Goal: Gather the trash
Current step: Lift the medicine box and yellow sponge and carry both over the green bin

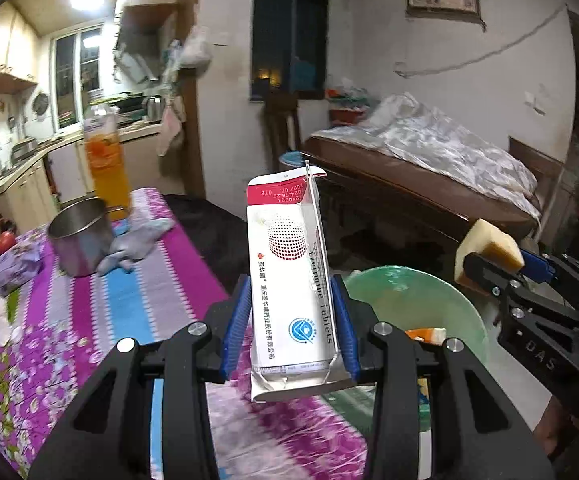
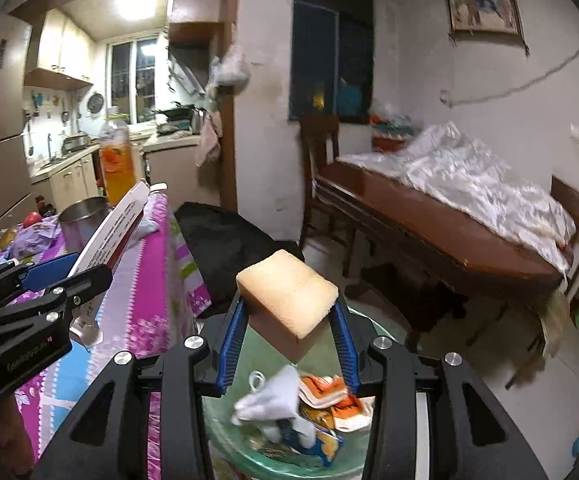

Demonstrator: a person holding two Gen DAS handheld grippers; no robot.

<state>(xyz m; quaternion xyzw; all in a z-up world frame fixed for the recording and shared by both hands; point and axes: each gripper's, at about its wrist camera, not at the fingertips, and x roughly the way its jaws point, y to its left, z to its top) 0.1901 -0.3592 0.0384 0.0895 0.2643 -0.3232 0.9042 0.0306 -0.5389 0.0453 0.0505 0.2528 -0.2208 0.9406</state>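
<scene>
Nearest, the left tool (image 1: 293,320) is clamping an upright tablet box (image 1: 289,276) over the tabletop (image 1: 137,304) edge, and the right tool (image 2: 289,336) is gripping a yellow sponge (image 2: 287,300) directly above the green bin (image 2: 257,460), which is already holding wrappers (image 2: 329,398). Both are mid-carry to the drop. Next, I judge, each needs releasing over the bin, the box shifting right first. Farther off, a steel pot (image 1: 81,236) is sitting beside an orange bottle (image 1: 107,164).
</scene>
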